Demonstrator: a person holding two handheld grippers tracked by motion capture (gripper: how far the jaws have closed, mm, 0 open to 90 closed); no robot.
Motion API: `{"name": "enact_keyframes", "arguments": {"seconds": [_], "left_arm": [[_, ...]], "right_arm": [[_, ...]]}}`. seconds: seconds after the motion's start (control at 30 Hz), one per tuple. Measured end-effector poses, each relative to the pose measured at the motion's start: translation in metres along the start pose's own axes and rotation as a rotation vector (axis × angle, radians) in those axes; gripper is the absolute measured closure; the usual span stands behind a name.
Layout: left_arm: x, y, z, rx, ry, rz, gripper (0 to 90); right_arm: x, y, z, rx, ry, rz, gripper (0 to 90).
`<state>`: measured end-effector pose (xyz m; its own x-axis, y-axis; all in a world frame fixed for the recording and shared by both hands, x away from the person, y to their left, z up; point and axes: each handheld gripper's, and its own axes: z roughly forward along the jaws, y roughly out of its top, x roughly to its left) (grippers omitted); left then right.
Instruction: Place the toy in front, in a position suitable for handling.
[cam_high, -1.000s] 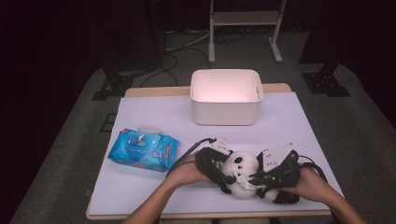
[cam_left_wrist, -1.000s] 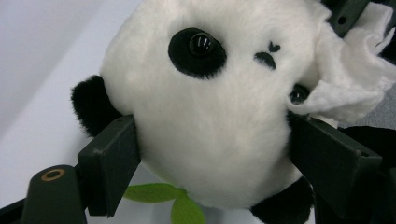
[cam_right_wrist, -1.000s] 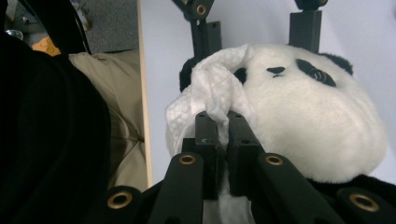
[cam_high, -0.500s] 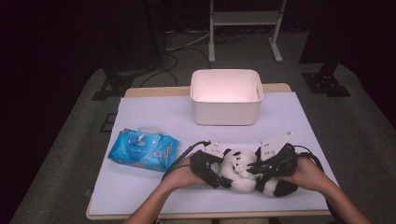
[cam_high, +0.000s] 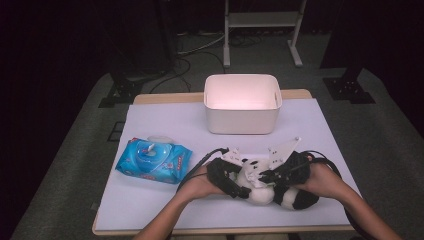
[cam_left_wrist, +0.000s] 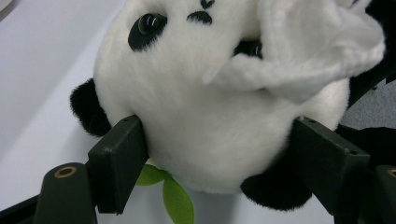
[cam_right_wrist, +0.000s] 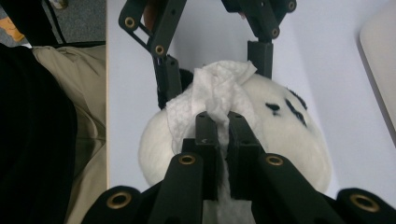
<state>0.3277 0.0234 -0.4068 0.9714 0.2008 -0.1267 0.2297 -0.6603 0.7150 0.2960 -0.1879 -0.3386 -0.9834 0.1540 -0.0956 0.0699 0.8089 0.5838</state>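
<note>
Bare forearms, no sleeves. Each gripper (cam_high: 235, 182) is black, with brass-ringed pivot holes, a grey three-cornered top plate (cam_high: 283, 150) and black cable (cam_high: 197, 165).

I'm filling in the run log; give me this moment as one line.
left gripper: clamps panda plush head | right gripper: shut on white wipe, on panda's face | wipes pack, bin: untouched

A table (cam_high: 150, 210) with a pale lavender-white top and a light wooden edge takes up the middle of the frame, standing on grey carpet. At its far edge, upper centre, sits a white tub (cam_high: 242, 107) — open at the top. At the left, lower down, lies a blue pack of wipes (cam_high: 153, 160), flat on the top. At the lower right a black-and-white toy panda (cam_high: 272, 192) rests on the surface — well apart from the tub, near the front edge.
</note>
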Motion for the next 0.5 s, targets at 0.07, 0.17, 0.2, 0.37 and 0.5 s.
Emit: {"name": "enact_keyframes", "arguments": {"seconds": [0.07, 0.17, 0.2, 0.37, 0.5], "left_arm": [[0.0, 0.0, 0.0, 0.002, 0.0, 0.001, 21.6], [0.0, 0.001, 0.0, -0.012, -0.002, -0.006, 21.7], [0.0, 0.001, 0.0, -0.014, -0.001, -0.009, 21.6], [0.0, -0.001, 0.0, -0.012, -0.004, -0.01, 21.4], [0.0, 0.0, -0.001, -0.011, -0.008, -0.011, 21.1]], "right_arm": [[0.0, 0.004, 0.002, 0.002, 0.003, -0.002, 83.9], [-0.001, 0.012, 0.008, 0.013, 0.022, -0.01, 83.8], [-0.001, 0.014, 0.011, 0.012, 0.033, -0.007, 83.8], [0.001, 0.024, 0.027, 0.039, 0.057, -0.024, 83.8], [0.0, 0.019, 0.023, 0.021, 0.069, -0.011, 83.7]]}}
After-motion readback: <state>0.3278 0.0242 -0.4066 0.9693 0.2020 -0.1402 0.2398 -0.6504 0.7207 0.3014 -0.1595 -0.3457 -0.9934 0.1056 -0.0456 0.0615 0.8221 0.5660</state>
